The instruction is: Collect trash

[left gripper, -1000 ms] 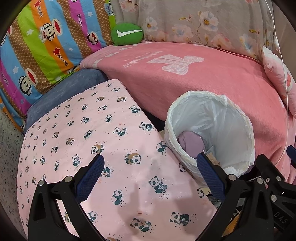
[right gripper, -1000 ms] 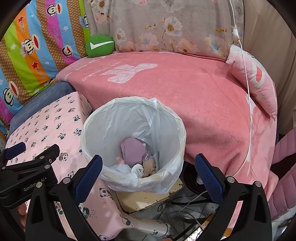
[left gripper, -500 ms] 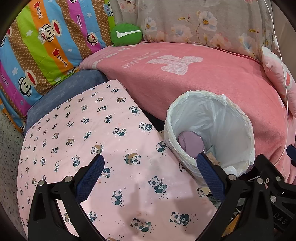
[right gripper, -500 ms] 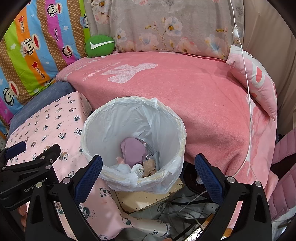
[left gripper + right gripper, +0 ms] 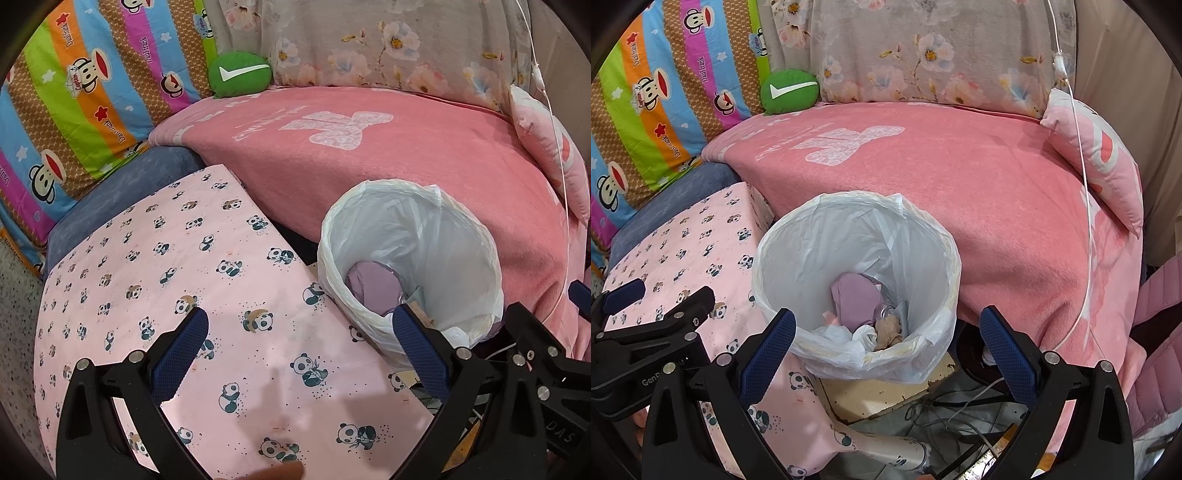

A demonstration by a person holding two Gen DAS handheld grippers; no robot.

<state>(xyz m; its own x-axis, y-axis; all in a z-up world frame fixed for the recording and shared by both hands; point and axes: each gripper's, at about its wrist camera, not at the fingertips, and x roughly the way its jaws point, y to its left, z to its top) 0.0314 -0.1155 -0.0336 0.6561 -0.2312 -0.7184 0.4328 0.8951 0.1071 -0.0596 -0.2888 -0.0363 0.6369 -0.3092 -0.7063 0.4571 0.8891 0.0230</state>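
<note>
A round bin lined with a white plastic bag [image 5: 798, 254] stands between the pink panda table and the bed; it also shows in the left wrist view [image 5: 469, 236]. Inside lie a purple wrapper [image 5: 853, 299], crumpled white paper [image 5: 842, 338] and a tan scrap [image 5: 888, 328]. My right gripper [image 5: 886, 336] is open and empty, hovering above the bin's near rim. My left gripper [image 5: 297, 338] is open and empty above the panda tablecloth [image 5: 207, 273], left of the bin. No loose trash shows on the table.
A bed with a pink blanket [image 5: 960, 177] lies behind the bin. A green cushion [image 5: 788, 90], a striped monkey pillow [image 5: 74, 92] and a pink pillow [image 5: 1097, 155] sit around it. Cables [image 5: 960, 410] lie on the floor. A white cord [image 5: 1082, 177] hangs at right.
Nothing has visibly changed; both grippers stay open and almost still.
</note>
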